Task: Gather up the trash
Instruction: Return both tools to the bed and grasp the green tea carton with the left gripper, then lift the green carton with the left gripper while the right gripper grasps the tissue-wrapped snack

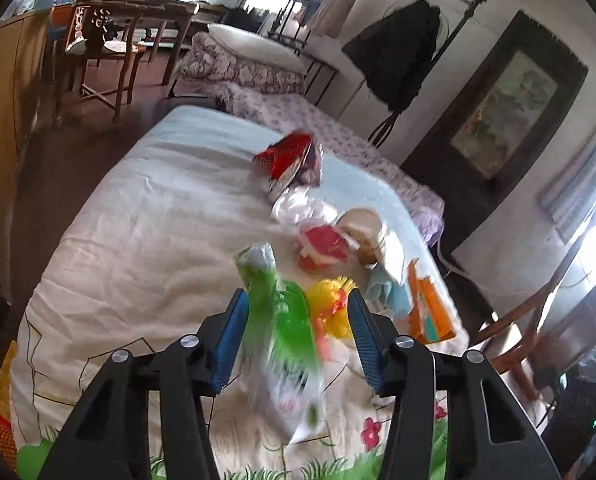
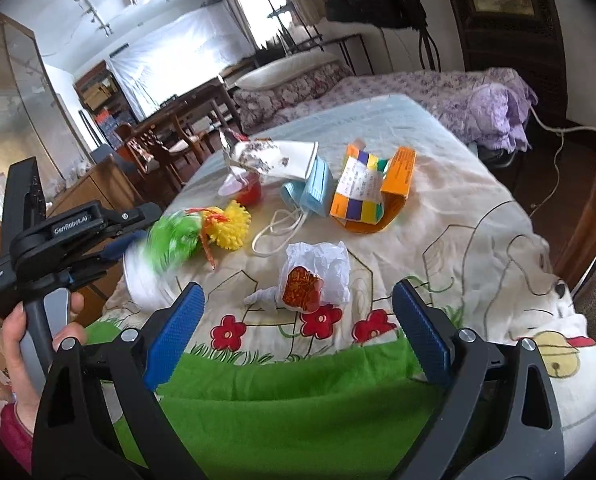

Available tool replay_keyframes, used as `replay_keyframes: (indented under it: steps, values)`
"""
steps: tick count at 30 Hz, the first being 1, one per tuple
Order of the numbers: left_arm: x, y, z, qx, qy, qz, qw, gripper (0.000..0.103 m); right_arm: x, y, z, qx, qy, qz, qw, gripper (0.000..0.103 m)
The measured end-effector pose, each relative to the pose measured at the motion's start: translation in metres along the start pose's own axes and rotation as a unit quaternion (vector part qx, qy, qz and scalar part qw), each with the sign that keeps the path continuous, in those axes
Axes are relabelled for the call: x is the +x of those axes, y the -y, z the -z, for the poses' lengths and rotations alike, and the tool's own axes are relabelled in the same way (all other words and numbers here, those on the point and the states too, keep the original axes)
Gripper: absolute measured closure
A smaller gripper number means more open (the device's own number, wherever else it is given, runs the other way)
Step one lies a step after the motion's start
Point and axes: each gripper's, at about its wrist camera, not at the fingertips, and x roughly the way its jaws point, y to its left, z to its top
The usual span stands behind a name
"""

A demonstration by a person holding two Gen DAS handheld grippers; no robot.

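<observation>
Bed (image 2: 478,216): cartoon-print cover, litter scattered.
Left gripper (image 1: 294,316): jaws pinching a blurred green wrapper (image 1: 286,320).
Right gripper (image 2: 298,312): jaws spread, crumpled white wrapper (image 2: 318,276) between the tips.

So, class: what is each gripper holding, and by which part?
Left gripper: green-and-white plastic wrapper, seemingly gripped mid-length. Right gripper: nothing.

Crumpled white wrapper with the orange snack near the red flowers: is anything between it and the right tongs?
Nothing visible. The white wrapper lies alone on the bedspread, straight ahead of the open right tongs, with only bare fabric between.
</observation>
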Motion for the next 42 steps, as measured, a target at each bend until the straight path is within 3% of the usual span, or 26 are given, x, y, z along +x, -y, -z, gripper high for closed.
replay_keyframes:
  steps: [3,5,7,8,9,10,11,12,13,16,17,19,24,28,30,33,34,36,38,42]
  values:
    - [0.012,0.001,0.002,0.004,-0.024,-0.017,0.9996,0.044,0.014,0.002,-0.006,0.018,-0.024,0.003,1.000,0.011]
    - [0.015,0.003,0.004,0.009,-0.029,-0.037,0.9989,0.025,0.026,0.003,-0.009,0.027,-0.042,0.011,0.999,0.012]
    - [0.020,0.006,0.005,0.018,-0.034,-0.051,0.9980,0.023,0.037,0.001,-0.012,0.030,-0.057,0.021,0.998,0.012]
    - [0.023,0.007,0.005,0.022,-0.038,-0.054,0.9976,0.023,0.043,0.001,-0.013,0.030,-0.065,0.026,0.997,0.018]
    - [0.025,0.009,0.005,0.026,-0.042,-0.059,0.9970,0.022,0.048,0.000,-0.013,0.027,-0.074,0.036,0.996,0.024]
    - [0.028,0.011,0.006,0.031,-0.047,-0.067,0.9961,0.020,0.054,-0.001,-0.013,0.021,-0.083,0.050,0.995,0.042]
    - [0.031,0.013,0.007,0.037,-0.052,-0.075,0.9951,0.018,0.054,-0.002,-0.012,0.015,-0.082,0.057,0.995,0.070]
    - [0.033,0.014,0.008,0.042,-0.055,-0.080,0.9944,0.017,0.051,-0.003,-0.011,0.010,-0.076,0.040,0.996,0.083]
    - [0.036,0.016,0.009,0.051,-0.059,-0.088,0.9930,0.016,0.045,-0.003,-0.011,0.009,-0.067,0.023,0.997,0.083]
    - [0.044,0.020,0.014,0.070,-0.072,-0.110,0.9888,0.010,0.004,0.006,-0.012,0.027,0.019,-0.010,0.999,0.083]
    - [0.047,0.020,0.014,0.073,-0.077,-0.116,0.9876,0.010,-0.012,0.011,-0.013,0.029,0.054,-0.003,0.998,0.083]
    - [0.055,0.017,0.016,0.071,-0.094,-0.128,0.9847,0.010,-0.026,0.019,-0.014,0.040,0.086,0.009,0.995,0.082]
    - [0.065,0.019,0.021,0.092,-0.113,-0.161,0.9761,0.010,-0.017,0.037,-0.014,0.090,0.051,-0.010,0.995,0.080]
    - [0.066,0.023,0.024,0.108,-0.118,-0.168,0.9728,0.011,-0.016,0.039,-0.014,0.094,0.052,-0.012,0.994,0.079]
    - [0.065,0.022,0.023,0.106,-0.118,-0.167,0.9731,0.017,-0.014,0.039,-0.014,0.095,0.051,-0.013,0.994,0.079]
    - [0.063,0.018,0.021,0.093,-0.111,-0.166,0.9755,0.038,-0.012,0.036,-0.012,0.099,0.049,-0.016,0.994,0.079]
    - [0.058,0.016,0.019,0.083,-0.104,-0.152,0.9793,0.054,-0.013,0.037,-0.012,0.101,0.050,-0.018,0.993,0.079]
    - [0.048,0.010,0.015,0.059,-0.089,-0.104,0.9888,0.054,-0.015,0.040,-0.013,0.108,0.056,-0.022,0.992,0.079]
    - [0.021,0.006,0.008,0.038,-0.034,-0.043,0.9978,0.054,-0.021,0.046,-0.014,0.123,0.074,-0.029,0.989,0.079]
    - [-0.020,0.006,0.005,0.040,0.052,0.010,0.9978,0.054,-0.022,0.049,-0.014,0.132,0.082,-0.033,0.987,0.079]
